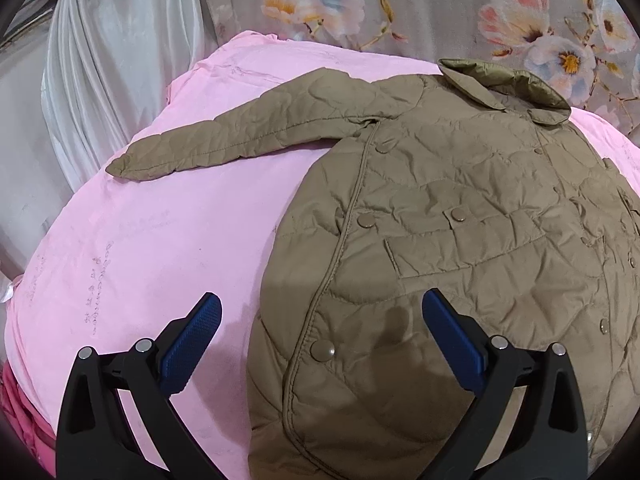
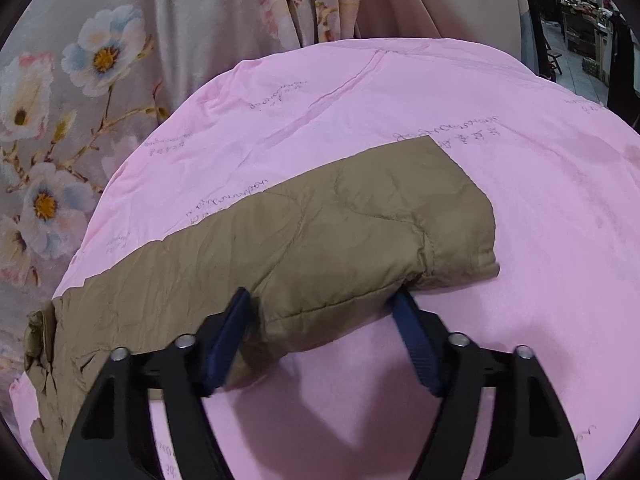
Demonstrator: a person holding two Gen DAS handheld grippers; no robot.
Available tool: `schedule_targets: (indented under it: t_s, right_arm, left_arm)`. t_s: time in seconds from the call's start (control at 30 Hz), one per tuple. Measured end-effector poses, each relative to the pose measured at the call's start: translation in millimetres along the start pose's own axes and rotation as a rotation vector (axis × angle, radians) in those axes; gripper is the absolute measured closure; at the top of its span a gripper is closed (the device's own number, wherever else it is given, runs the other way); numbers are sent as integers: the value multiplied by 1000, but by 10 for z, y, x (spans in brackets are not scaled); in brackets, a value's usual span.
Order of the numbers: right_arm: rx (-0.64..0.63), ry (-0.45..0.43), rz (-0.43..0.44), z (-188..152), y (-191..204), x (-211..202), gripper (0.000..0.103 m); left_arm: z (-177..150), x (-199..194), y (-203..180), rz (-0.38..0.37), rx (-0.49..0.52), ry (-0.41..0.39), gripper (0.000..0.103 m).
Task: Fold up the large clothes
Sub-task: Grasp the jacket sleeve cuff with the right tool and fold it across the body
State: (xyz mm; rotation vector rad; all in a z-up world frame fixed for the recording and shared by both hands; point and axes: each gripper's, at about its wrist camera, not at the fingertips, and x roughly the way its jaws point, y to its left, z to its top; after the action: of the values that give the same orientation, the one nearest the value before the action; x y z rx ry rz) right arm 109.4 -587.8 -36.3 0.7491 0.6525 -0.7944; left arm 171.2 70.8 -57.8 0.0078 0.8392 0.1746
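Ahead of the blue-padded black left gripper (image 1: 320, 312): olive-tan quilted jacket (image 1: 460, 240), pink sheet (image 1: 160, 248), grey floral curtain (image 1: 440, 8).

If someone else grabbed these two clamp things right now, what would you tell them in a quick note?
Left gripper: open, holding nothing, hovering over the jacket near its front edge.
Right gripper: open, its jaws either side of the near edge of the right sleeve, not clamped.
Jacket lies flat, front up, on the pink sheet; the left sleeve is spread outward.
Done: laid out. Left: every fold.
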Motion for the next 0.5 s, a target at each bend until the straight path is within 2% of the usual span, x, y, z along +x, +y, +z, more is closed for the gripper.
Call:
schedule_targets:
  t_s: [0.03, 0.07, 0.1, 0.17, 0.27, 0.4, 0.5]
  right_arm:
    - [4, 4, -1, 46, 22, 36, 62]
    - [8, 6, 8, 86, 36, 54, 79]
    - [14, 9, 28, 140, 73, 67, 89]
    - [3, -7, 45, 226, 209, 17, 95]
    - [-111, -115, 95, 341, 738, -333, 96]
    - [-245, -189, 280, 280, 1609, -922, 97]
    - [-388, -209, 418, 10, 2396, -1344, 97]
  left_arm:
    - [-5, 25, -2, 0, 1, 10, 5]
    - [-6, 39, 0, -2, -1, 16, 5]
    - [-7, 50, 5, -5, -3, 21, 5]
    - [-5, 66, 15, -3, -4, 23, 5]
    - [1, 85, 33, 7, -4, 24, 5]
    - [27, 91, 65, 9, -11, 20, 5]
    - [35, 80, 93, 7, -16, 14, 5]
